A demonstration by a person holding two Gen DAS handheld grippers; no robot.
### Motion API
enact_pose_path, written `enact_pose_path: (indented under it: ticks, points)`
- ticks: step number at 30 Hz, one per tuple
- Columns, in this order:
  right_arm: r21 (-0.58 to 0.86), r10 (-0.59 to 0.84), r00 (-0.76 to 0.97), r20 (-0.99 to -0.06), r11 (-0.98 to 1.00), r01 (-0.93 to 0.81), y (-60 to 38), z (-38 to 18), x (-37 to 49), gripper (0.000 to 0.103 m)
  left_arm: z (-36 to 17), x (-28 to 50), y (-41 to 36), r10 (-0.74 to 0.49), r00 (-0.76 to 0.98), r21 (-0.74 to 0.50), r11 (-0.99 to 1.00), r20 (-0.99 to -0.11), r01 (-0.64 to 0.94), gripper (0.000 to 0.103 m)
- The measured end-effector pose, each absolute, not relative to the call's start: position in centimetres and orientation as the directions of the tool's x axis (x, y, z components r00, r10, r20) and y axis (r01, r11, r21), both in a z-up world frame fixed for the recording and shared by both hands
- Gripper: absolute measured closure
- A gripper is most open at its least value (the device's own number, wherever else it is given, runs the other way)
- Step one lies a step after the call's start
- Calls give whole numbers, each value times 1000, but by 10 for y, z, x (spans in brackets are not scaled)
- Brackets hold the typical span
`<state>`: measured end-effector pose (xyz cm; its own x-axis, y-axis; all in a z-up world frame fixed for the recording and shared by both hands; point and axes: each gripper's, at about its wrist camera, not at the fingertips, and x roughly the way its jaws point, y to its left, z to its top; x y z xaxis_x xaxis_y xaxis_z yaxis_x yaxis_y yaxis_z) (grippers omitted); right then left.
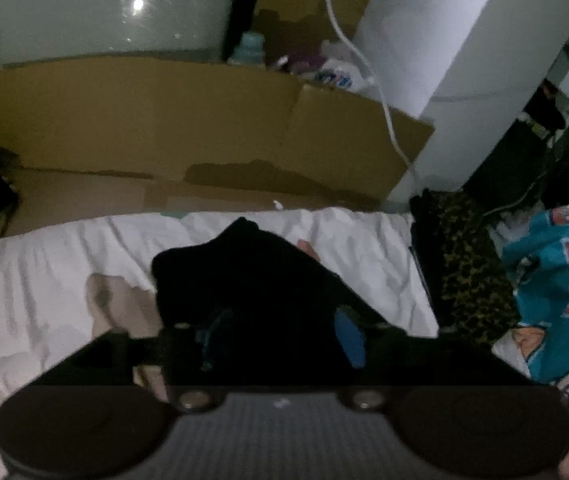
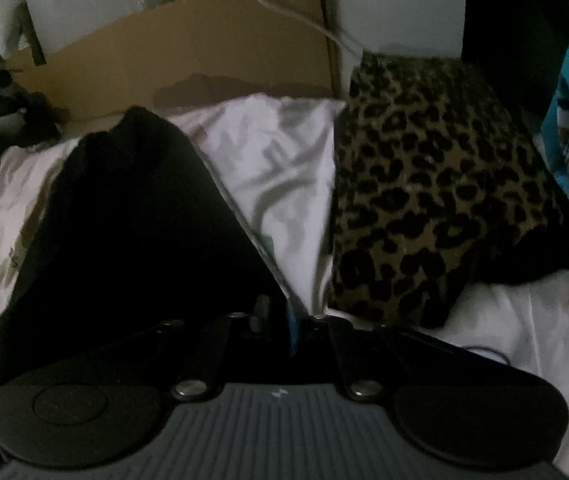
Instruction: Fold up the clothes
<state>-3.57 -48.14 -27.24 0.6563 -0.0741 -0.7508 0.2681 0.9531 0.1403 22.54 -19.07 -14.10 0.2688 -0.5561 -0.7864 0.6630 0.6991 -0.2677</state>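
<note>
Dim room, both views blurred. A black garment hangs bunched over a white sheet on the bed, its cloth drawn taut toward both tools. Left gripper: the cloth runs between the blue-padded fingers and hides most of them; they look closed on it, though the dark leaves the contact itself hard to read. Right gripper: fingers drawn close together, a taut edge of the same black garment running straight into them, so pinched there. A leopard-print piece sits folded just beside, to the right on the sheet; teal printed fabric beyond it; cardboard stands behind the bed. Judgement: the garment is mid-handling, lifted by two held points, either to spread it or to carry one edge over. Next move calls for even tension between both grips, and lowering the cloth flat on the sheet without bunching.
</note>
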Motion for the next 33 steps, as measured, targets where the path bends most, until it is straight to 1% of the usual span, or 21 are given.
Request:
enact_pose_path:
  ticks: [2,4,5,6,7,10,12,15,19,21,23,27,31,33]
  points:
    - [147,-64,670,-740,956,254,-479,-265,-36,57,-136,222,-172,-563,272,-286,708,-780,645,36]
    - [172,-37,676,-736,956,239,-477,-258,-37,56,-133,220,-154,-569,274,-312,722,-775,617,35]
    - [193,-20,678,-735,952,237,-477,-256,-38,55,-133,220,-147,-571,279,-320,728,-772,607,31]
    - [215,-3,679,-734,948,236,-477,-254,-38,53,-133,219,-141,-565,294,-310,736,-771,602,25]
    - [236,14,681,-732,943,235,-477,-252,-39,51,-133,217,-135,-558,310,-300,745,-770,597,22]
    - [267,44,681,-731,937,226,-473,-246,-39,45,-139,212,-122,-543,354,-258,755,-762,602,21]
    - [270,49,681,-730,937,221,-469,-243,-38,41,-151,212,-119,-534,350,-255,760,-770,598,20]
    - [274,57,680,-731,937,216,-463,-244,-35,40,-173,212,-115,-530,326,-282,769,-782,573,20]
    - [248,43,655,-754,942,224,-457,-253,-27,40,-212,214,-120,-523,271,-311,770,-808,557,20]
    - [249,45,643,-765,941,231,-456,-259,-25,40,-229,212,-123,-508,245,-311,773,-826,553,24]
    - [248,43,634,-772,939,239,-456,-265,-24,40,-242,206,-122,-515,206,-336,764,-832,551,26]
    - [249,48,608,-792,935,251,-456,-279,-23,40,-266,193,-120,-512,140,-368,757,-847,540,26]
    - [231,41,574,-817,937,262,-454,-292,-23,40,-295,187,-119,-505,73,-414,774,-860,479,26]
    - [225,39,563,-826,937,265,-452,-296,-24,40,-305,182,-121,-508,44,-430,769,-860,473,26]
